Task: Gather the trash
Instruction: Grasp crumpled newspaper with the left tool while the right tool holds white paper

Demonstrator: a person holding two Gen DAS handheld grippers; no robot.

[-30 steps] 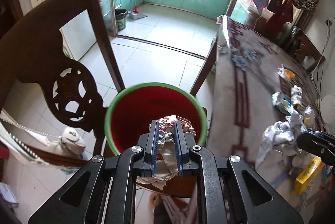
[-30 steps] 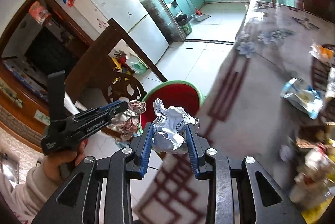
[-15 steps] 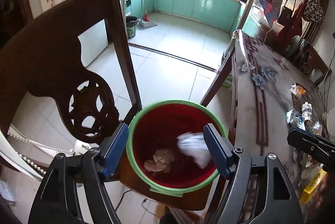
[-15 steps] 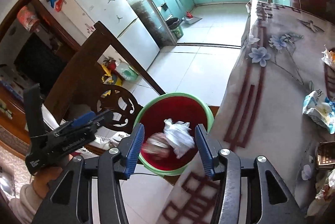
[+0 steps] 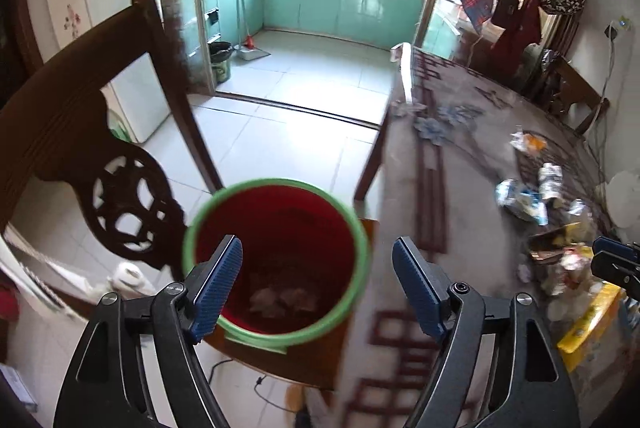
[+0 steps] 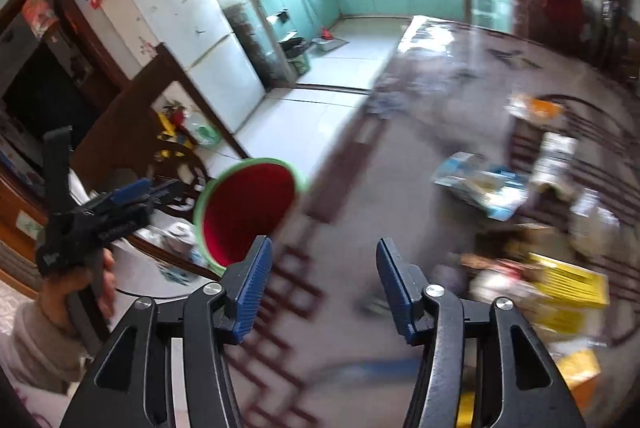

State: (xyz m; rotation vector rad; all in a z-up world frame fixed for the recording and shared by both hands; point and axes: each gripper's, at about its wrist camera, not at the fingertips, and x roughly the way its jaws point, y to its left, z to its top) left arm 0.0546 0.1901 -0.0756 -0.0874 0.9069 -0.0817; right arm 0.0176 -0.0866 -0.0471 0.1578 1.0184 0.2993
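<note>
Kitchen-side chair seat point(image 5: 320, 360) carries red bucket point(image 5: 276, 260) w/ crumpled trash point(image 5: 284, 302) at its bottom; left gripper point(image 5: 316, 288) and right gripper point(image 6: 322, 282) above/beside bucket, jaws opening, nothing between.

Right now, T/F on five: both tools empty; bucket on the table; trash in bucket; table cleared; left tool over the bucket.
1. Both tools hold nothing: true. Left tool and right tool are opening, nothing between the fingers.
2. The red bucket stands on the table: false; it sits on a chair beside it.
3. Crumpled trash lies in the bucket: true.
4. The table is cleared: false; wrappers remain.
5. Left tool points at the bucket: true.
</note>
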